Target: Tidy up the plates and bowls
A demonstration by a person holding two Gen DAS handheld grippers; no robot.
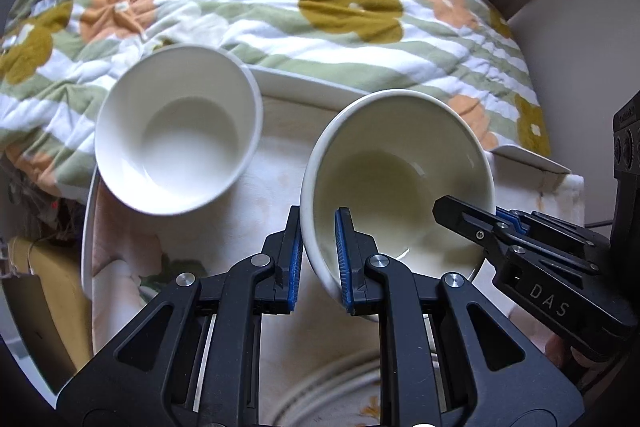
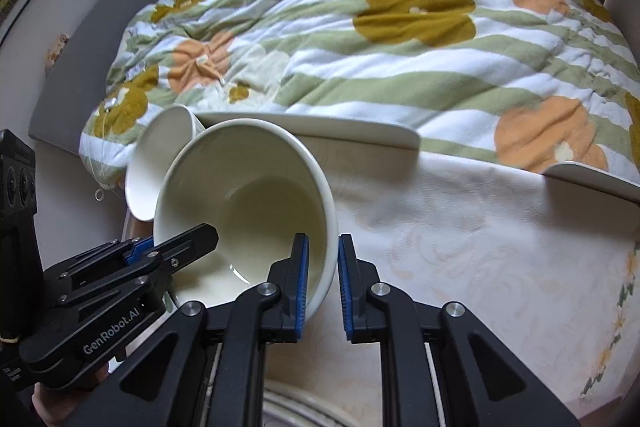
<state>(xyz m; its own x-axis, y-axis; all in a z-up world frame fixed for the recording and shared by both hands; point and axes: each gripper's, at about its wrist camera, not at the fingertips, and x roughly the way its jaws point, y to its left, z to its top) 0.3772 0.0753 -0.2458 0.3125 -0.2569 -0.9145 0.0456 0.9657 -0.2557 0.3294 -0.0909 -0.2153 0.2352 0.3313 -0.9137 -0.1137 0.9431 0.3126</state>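
Both the left tongs (image 1: pixel 318 259) and right tongs (image 2: pixel 323 283) pinch opposite rim walls of one tilted cream bowl (image 1: pixel 396 179), beside the white bowl (image 1: pixel 178 131).

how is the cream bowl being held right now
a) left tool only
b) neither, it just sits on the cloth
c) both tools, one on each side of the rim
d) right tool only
c: the left tool pinches the cream bowl at one side of its rim, and the right tool pinches the opposite side.
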